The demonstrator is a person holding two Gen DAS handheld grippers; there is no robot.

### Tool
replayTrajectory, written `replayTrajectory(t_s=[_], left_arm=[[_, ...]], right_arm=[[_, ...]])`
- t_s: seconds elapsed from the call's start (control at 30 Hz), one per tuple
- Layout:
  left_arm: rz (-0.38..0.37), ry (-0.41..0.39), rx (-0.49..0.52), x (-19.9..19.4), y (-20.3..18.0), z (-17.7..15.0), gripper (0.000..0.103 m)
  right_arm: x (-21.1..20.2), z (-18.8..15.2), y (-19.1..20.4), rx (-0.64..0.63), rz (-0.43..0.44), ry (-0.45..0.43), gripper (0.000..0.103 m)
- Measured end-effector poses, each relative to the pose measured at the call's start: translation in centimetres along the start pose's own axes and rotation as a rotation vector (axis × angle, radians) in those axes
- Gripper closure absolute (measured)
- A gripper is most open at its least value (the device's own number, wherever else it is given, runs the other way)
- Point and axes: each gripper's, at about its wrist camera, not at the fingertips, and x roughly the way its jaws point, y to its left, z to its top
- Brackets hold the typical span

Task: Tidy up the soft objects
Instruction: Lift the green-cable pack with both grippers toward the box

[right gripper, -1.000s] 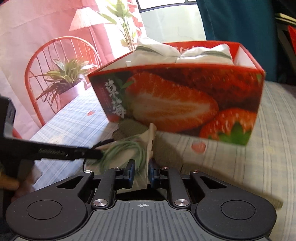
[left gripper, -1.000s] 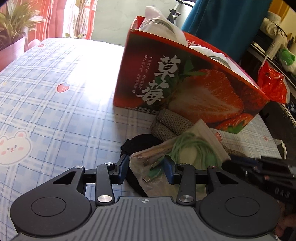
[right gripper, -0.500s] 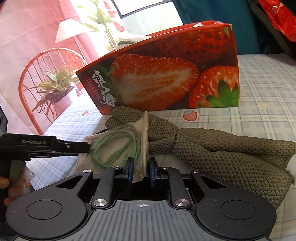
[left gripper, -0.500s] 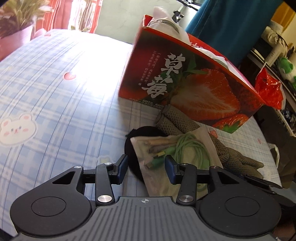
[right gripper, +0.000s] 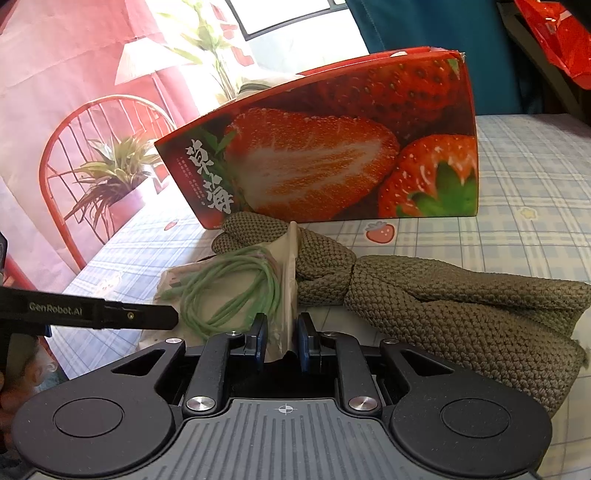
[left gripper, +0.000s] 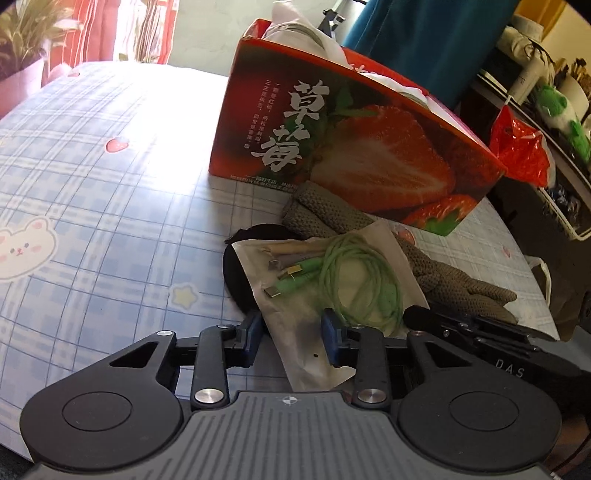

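Observation:
A clear bag of green cables [left gripper: 332,280] lies on the blue checked tablecloth [left gripper: 110,229], over a black round item [left gripper: 236,273] and an olive knitted cloth [left gripper: 332,214]. My right gripper [right gripper: 282,339] is shut on the bag's [right gripper: 221,288] upturned edge, and the knitted cloth [right gripper: 461,302] stretches away to its right. My left gripper [left gripper: 291,338] straddles the bag's near corner. Its jaws are closing, and the pads stand off the plastic. Behind stands a red strawberry box [left gripper: 369,158] with white cloths [left gripper: 295,26] inside.
A potted plant [right gripper: 110,177] and a red chair [right gripper: 74,147] stand beyond the table's far left edge. A red plastic bag [left gripper: 521,147] and a cluttered shelf [left gripper: 546,103] are off the right side. A hand [right gripper: 7,398] holds the left gripper's black body [right gripper: 74,314].
The right gripper has come down and rolled, so the bag now lies flatter on the table. The left gripper's jaws have narrowed around the bag's corner.

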Motion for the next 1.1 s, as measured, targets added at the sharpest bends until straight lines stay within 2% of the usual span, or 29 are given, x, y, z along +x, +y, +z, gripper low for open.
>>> replayTrajectory(t_s=[0.33, 0.47, 0.6, 0.83, 0.9, 1.1], left_arm=[[-0.019, -0.014, -0.007, -0.4, 0.6, -0.3, 0.067], [-0.026, -0.016, -0.012, -0.6, 0.7, -0.4, 0.067], [-0.035, -0.020, -0.021, -0.7, 0.9, -0.5, 0.067], [-0.051, -0.026, -0.036, -0.7, 1.3, -0.7, 0.069], [-0.056, -0.027, -0.042, -0.7, 1.5, -0.7, 0.069], [-0.071, -0.029, -0.070, -0.8, 1.9, -0.7, 0.069]], right_arm=[[0.0, -0.1, 0.0, 0.002, -0.003, -0.003, 0.088], [0.1, 0.4, -0.1, 0.009, -0.002, 0.026, 0.086], [0.5, 1.9, -0.4, 0.022, -0.004, 0.078, 0.076], [2.1, 4.0, -0.7, 0.004, 0.000, 0.091, 0.072], [2.9, 4.4, -0.6, -0.009, 0.010, 0.104, 0.068], [4.3, 5.8, 0.7, -0.077, -0.017, 0.122, 0.066]])
